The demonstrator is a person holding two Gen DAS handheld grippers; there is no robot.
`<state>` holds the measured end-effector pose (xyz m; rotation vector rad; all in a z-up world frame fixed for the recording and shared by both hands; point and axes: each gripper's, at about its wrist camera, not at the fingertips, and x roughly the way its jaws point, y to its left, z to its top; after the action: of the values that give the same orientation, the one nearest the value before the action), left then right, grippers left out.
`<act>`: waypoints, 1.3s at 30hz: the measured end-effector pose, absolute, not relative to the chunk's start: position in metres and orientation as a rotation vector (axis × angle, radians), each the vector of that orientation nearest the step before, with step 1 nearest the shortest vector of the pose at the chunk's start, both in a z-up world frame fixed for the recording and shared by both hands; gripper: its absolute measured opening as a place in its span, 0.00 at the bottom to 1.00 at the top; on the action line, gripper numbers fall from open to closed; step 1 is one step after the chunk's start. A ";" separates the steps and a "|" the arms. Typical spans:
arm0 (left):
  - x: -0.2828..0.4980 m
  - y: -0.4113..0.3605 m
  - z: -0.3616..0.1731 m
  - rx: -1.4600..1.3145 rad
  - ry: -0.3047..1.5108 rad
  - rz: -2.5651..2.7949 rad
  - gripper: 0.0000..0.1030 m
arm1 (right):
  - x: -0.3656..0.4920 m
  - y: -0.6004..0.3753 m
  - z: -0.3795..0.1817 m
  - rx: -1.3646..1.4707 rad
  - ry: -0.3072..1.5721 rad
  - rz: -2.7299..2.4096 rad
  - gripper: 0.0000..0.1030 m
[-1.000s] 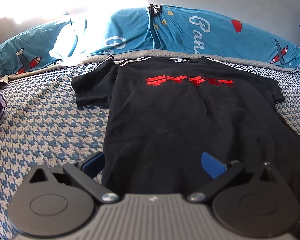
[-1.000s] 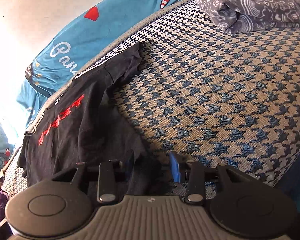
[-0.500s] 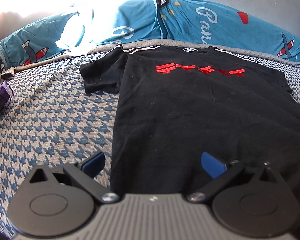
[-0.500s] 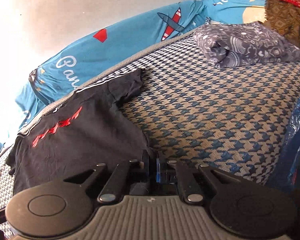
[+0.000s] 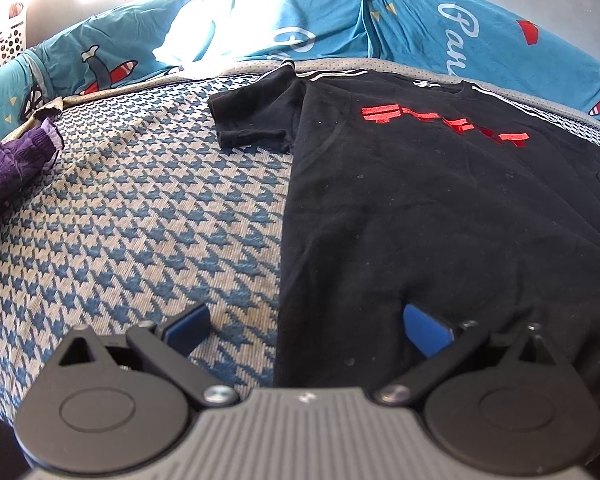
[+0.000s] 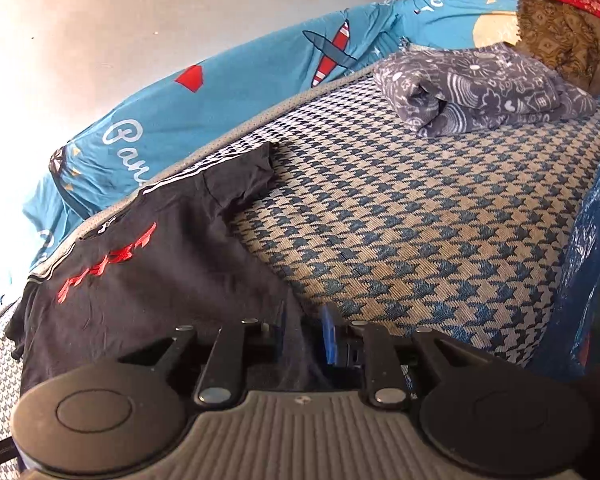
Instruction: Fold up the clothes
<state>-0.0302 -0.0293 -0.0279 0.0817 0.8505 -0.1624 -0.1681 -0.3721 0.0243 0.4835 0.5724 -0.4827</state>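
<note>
Shirt: black t-shirt [image 5: 440, 208] with red print, spread flat and face up on the bed [image 5: 140, 216], collar toward the blue airplane-print sheet [image 5: 440, 40] at the far edge, both sleeves out to the sides.
Left gripper: left gripper [image 5: 306, 322] wide open, holding nothing; one pad over bare bed cover, the other over the hem, the shirt's side edge lying between them.
Right gripper: right gripper [image 6: 302, 334] with jaws narrow and opening; dark cloth of the hem corner bunched between the pads; no clear press on it, so likely let go or about to be.
Done so far: shirt laid out and smoothed; no fold visible anywhere on it.
Left to do: every fold, judging by the flat layout; sleeves and sides inward, then bottom up toward the collar.
Other clothes: grey patterned cloth [image 6: 480, 88] already folded at the far corner; purple cloth [image 5: 12, 164] crumpled at the left edge, apparently waiting.
</note>
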 end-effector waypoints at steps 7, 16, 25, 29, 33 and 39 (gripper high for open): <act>-0.048 -0.021 -0.015 0.036 0.821 -0.197 1.00 | -0.175 -0.355 0.038 0.421 0.532 -0.404 0.25; -0.082 -0.032 -0.006 0.072 0.787 -0.303 1.00 | -0.185 -0.316 0.014 0.394 0.725 -0.210 0.25; -0.100 -0.053 -0.006 0.118 0.784 -0.422 1.00 | -0.199 -0.326 0.003 0.434 0.748 -0.324 0.26; -0.108 -0.063 -0.009 0.151 0.791 -0.481 1.00 | -0.201 -0.343 -0.001 0.510 0.738 -0.379 0.29; -0.116 -0.070 -0.010 0.177 0.791 -0.541 1.00 | -0.199 -0.350 -0.004 0.532 0.743 -0.416 0.39; -0.130 -0.083 -0.015 0.231 0.817 -0.666 1.00 | -0.191 -0.360 -0.008 0.599 0.691 -0.419 0.30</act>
<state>-0.1297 -0.0829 -0.0153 0.2312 0.8166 -0.6661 -0.1912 -0.3603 -0.0081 0.5988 0.6912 -0.4189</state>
